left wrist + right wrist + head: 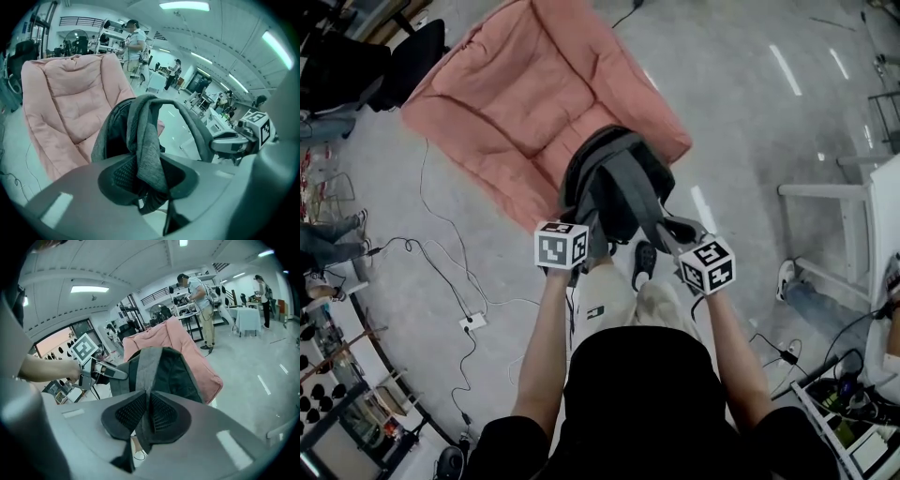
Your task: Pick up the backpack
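A dark grey backpack [614, 183] hangs by its two grey shoulder straps in front of a pink cushioned lounge chair [516, 94]. In the left gripper view, my left gripper [147, 176] is shut on the bunched left strap [143, 136], with the bag's body [115, 136] beyond it. The right gripper view shows my right gripper [147, 414] shut on the flat right strap [147, 364], which is pinched between its ribbed pads. In the head view, the left gripper [584, 220] and right gripper [664, 230] flank the bag's near side. The bag's lower part is hidden.
Cables [441, 248] and a power strip [472, 322] lie on the grey floor at left. A black office chair [403, 61] stands at the far left. A white table frame [853, 216] is at the right. People stand at benches in the background [133, 40].
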Demonstrator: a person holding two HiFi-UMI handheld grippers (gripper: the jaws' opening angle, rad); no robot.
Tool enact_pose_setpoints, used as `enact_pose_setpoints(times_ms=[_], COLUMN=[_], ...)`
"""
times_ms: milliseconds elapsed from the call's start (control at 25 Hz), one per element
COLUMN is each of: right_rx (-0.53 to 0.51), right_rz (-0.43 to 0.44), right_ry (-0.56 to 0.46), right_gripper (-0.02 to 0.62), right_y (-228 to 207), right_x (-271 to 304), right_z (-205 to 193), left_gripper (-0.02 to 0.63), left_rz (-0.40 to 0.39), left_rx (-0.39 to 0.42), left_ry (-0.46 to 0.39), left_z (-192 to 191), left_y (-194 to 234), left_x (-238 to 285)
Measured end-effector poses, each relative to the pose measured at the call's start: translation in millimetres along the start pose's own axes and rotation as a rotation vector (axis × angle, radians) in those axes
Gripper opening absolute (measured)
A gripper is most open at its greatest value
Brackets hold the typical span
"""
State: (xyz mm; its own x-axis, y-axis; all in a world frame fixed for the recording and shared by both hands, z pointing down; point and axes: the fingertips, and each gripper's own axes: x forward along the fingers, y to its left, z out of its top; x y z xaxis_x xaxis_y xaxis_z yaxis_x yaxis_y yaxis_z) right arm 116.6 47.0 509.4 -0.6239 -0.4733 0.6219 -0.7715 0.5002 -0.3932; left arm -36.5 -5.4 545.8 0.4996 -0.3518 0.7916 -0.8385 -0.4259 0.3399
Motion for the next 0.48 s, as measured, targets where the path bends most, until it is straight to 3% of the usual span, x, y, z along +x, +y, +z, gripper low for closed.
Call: enact_pose_setpoints(times_ms=[280, 480], right_rx=[-0.002, -0.027], right_rz=[0.012, 0.038], right_ry=[-0.082, -0.157], right_gripper=[0.040, 0.040], right_y=[7, 17], right_x=[-32, -50], right_z=[4, 33], left_gripper=[0.096, 0.095], left_rz=[0.063, 0.095], left_rx=[0.115, 0.164], left_ry=[-0.025, -0.063], left_z=[8, 29], left_y=[-21, -30], left_x=[-26, -60])
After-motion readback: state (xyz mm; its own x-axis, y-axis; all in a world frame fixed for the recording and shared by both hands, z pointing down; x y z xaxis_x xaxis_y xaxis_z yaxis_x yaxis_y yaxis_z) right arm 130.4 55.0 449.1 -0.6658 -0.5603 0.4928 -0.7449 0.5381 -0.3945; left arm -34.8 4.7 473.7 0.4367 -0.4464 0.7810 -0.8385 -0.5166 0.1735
